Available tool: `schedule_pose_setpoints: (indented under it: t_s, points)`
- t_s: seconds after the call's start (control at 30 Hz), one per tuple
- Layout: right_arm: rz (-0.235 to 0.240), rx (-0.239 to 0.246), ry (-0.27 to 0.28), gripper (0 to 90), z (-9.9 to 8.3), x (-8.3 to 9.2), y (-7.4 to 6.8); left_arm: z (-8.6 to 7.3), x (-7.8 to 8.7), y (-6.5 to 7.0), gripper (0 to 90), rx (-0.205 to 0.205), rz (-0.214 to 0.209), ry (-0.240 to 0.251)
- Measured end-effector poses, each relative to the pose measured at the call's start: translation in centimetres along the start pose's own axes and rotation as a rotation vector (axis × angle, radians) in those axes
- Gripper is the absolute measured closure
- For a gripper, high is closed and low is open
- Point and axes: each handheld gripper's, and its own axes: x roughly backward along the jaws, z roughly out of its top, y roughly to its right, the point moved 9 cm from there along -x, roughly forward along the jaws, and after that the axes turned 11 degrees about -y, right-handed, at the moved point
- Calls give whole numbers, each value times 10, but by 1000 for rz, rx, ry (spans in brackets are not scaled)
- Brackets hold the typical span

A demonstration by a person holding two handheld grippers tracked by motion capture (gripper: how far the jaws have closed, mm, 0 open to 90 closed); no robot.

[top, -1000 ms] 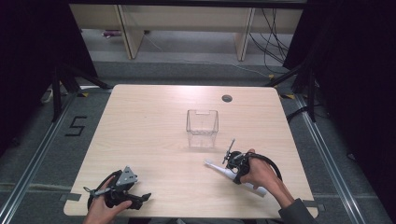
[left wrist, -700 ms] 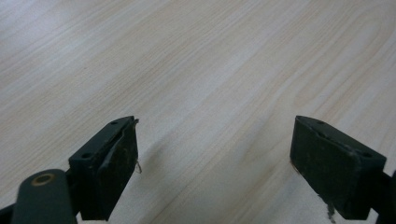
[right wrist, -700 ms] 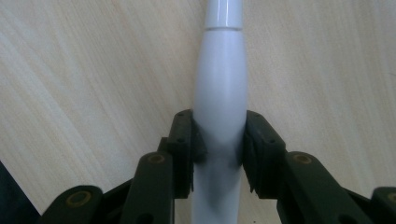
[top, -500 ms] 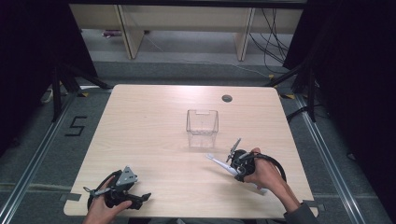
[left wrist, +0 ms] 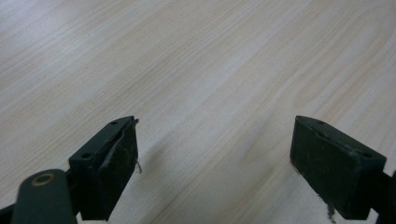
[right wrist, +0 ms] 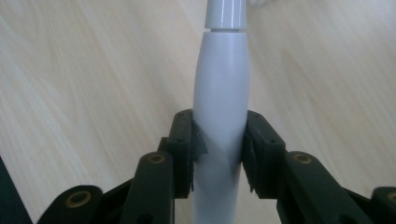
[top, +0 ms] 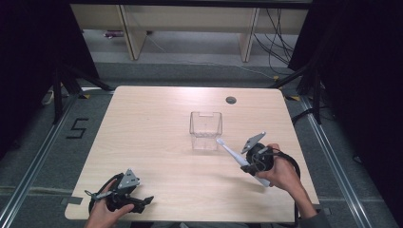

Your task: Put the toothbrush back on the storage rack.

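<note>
The left tool [top: 124, 195] rests low on the counter [top: 152, 123], near the edge at the person's side. Its jaws stand wide apart, and between them I see nothing but bare wood. It is well apart from everything else.

Ahead of it and to its right stands a clear plastic container [top: 206, 129], open at the top and seemingly empty.

The right tool [top: 249, 164] is closed firmly on the thick white handle of an electric toothbrush [top: 231, 154]. The pads press on both sides of the handle [right wrist: 219, 121]. The brush head points away from this tool, toward the container, and is just beside its near right corner, lifted off the counter.

In my judgement, the main risk is the smooth, round handle: it can turn or slide between the flat pads if the tool tilts quickly. Also the long neck can hit the rim of the container, and the light container could then tip or slide away.

On the floor left of the counter a marking reads "5" [top: 77, 128]. I can read no brand on the toothbrush.
</note>
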Motion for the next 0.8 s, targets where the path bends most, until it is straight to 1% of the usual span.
schedule_pose_setpoints:
  t_s: [0.03,0.07,0.1,0.13,0.17,0.2,0.23,0.27,0.3,0.33,0.37,0.4,0.43,0.47,0.5,0.53,0.57,0.6,0.63,0.67,0.7,0.73,0.77,0.8]
  points:
    - [-3,-7,32,671,2,4,3,0,0,0,149,0,0,0]
    - [-8,-32,52,671,2,9,5,0,0,-1,148,0,1,1]
    - [-10,-45,77,671,4,12,7,-1,0,-1,148,8,2,-5]
    - [-10,-45,77,671,4,12,7,-1,0,-1,149,8,2,-5]
    - [-24,-39,121,671,6,18,13,0,0,-1,148,-3,4,-2]
    - [-18,-60,140,671,8,20,13,0,0,-1,148,-6,3,-3]
    - [-24,-64,158,671,9,22,16,0,0,-1,149,-3,3,-3]
    - [1,-72,168,671,9,24,16,0,0,-1,148,-4,3,-3]
    - [-7,-81,183,671,11,25,17,0,0,-1,149,-4,2,-2]
    - [-6,-80,189,671,11,26,19,0,0,-1,149,-4,3,-2]
    - [-19,-89,178,671,10,26,22,0,0,-1,148,2,2,-3]
    - [-12,-93,194,671,11,25,23,0,0,-1,148,2,2,-3]
    - [-16,-86,203,671,12,26,24,0,0,-2,149,-5,5,-1]
    - [-12,-95,197,671,11,26,26,0,1,-2,148,-4,4,-3]
    - [-3,-100,217,671,14,26,27,0,0,-2,148,-2,3,-1]
    - [-9,-82,231,671,14,27,29,0,0,-2,149,-2,3,-1]
    - [-3,-87,231,671,15,28,30,0,0,-2,149,-5,5,0]
    - [-2,-93,248,671,17,28,32,0,1,-2,148,-7,6,-2]
    - [-2,-93,248,671,17,28,32,0,1,-2,149,-7,6,-2]
    - [-9,-103,255,671,18,28,34,0,1,-2,149,-4,5,-3]
    - [-33,-112,265,671,20,29,40,0,0,-2,148,-3,6,-4]
    - [-23,-118,270,671,21,29,40,0,0,-2,148,-1,2,-1]
    - [-17,-113,270,671,22,30,42,0,0,-2,149,1,2,-1]
    - [-28,-131,287,671,24,30,43,0,0,-2,148,-2,3,-2]
